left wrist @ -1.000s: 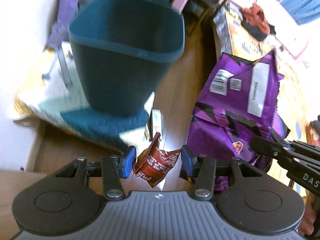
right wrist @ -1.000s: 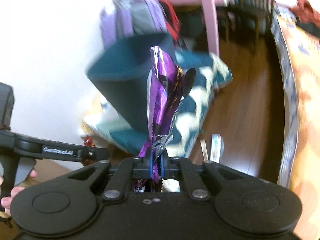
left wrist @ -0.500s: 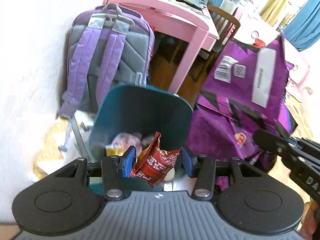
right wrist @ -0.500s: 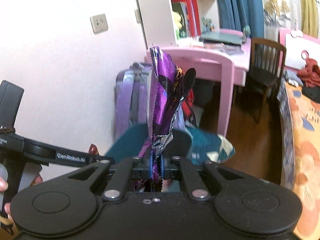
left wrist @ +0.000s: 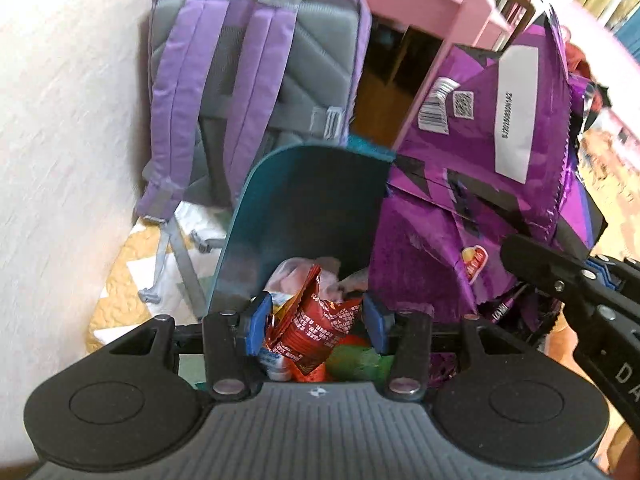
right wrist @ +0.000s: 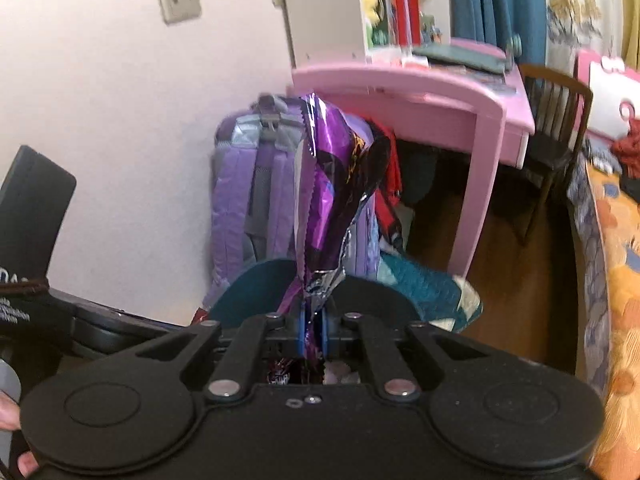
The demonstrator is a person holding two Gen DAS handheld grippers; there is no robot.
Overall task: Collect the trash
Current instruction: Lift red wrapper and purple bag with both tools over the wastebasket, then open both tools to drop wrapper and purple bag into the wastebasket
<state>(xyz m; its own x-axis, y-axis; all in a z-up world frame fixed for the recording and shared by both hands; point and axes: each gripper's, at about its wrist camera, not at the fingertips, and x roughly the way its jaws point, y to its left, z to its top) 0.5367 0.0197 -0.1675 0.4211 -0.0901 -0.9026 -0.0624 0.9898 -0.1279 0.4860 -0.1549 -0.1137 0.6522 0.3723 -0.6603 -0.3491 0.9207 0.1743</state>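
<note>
My left gripper (left wrist: 316,322) holds a crumpled red snack wrapper (left wrist: 316,326) between its blue pads, right over the open teal trash bin (left wrist: 304,200), which has several wrappers inside. My right gripper (right wrist: 312,334) is shut on a large purple snack bag (right wrist: 336,184), held upright above the bin's rim (right wrist: 256,284). In the left wrist view the purple bag (left wrist: 480,152) hangs at the right of the bin, with the right gripper's black finger (left wrist: 560,268) beside it.
A purple and grey backpack (left wrist: 248,72) leans on the white wall behind the bin. A pink desk (right wrist: 432,92) and a dark chair (right wrist: 556,128) stand behind. A patterned quilt (left wrist: 132,264) lies under the bin. An orange bedspread (right wrist: 616,280) is on the right.
Both grippers rose from beside the bin to above its opening, carrying their wrappers. The bin's inside has come into the left wrist view. The grips look the same.
</note>
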